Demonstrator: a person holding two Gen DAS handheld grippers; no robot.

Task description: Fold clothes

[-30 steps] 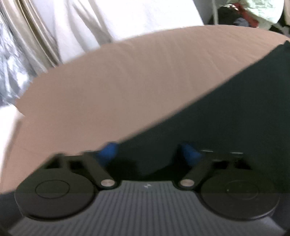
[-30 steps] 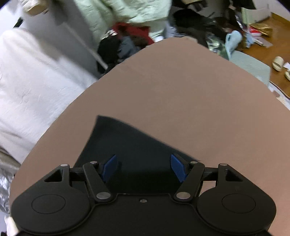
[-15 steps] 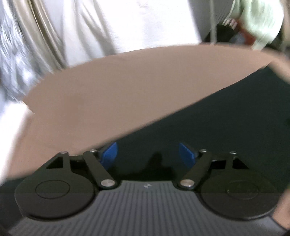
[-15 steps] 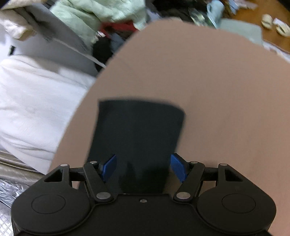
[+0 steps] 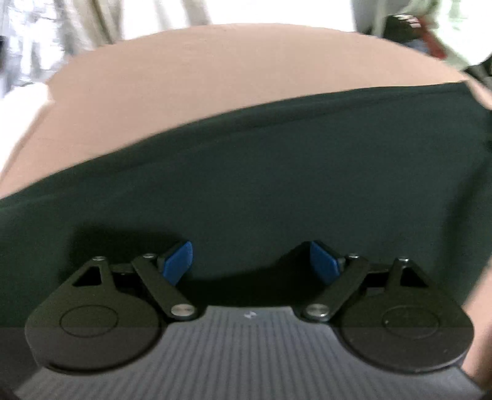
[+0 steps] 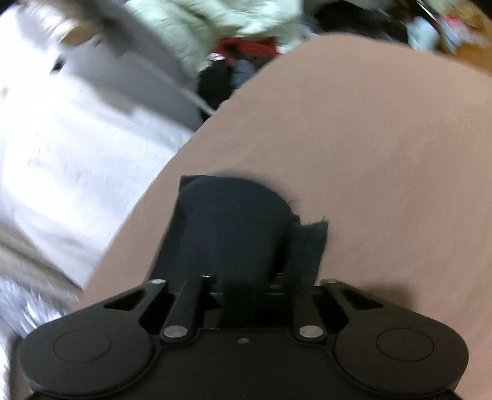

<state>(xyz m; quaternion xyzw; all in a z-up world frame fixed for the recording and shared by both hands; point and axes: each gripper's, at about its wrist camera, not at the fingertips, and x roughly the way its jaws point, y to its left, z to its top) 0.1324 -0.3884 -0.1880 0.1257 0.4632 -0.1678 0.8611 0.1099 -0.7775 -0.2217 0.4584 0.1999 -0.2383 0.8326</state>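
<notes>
A dark green garment [image 5: 276, 169] lies spread on a brown padded surface [image 5: 215, 77] and fills the lower half of the left wrist view. My left gripper [image 5: 250, 261] hovers over it with its jaws opening; the blue pads [image 5: 176, 261] stand wide apart and press on nothing. In the right wrist view a narrow end of the same dark garment [image 6: 233, 221] is bunched up on the brown surface [image 6: 384, 138]. My right gripper [image 6: 246, 277] is shut on that end, and the cloth hides its pads.
White bedding [image 6: 61, 154] lies beyond the left edge of the brown surface. A heap of clothes, with a pale green piece [image 6: 215, 24] and a red one [image 6: 246, 46], sits past the far edge. Clutter covers a wooden floor at the far right.
My left gripper slid across over the dark garment and its jaws widened. My right gripper came down and shut on the garment's narrow end, which has bunched up.
</notes>
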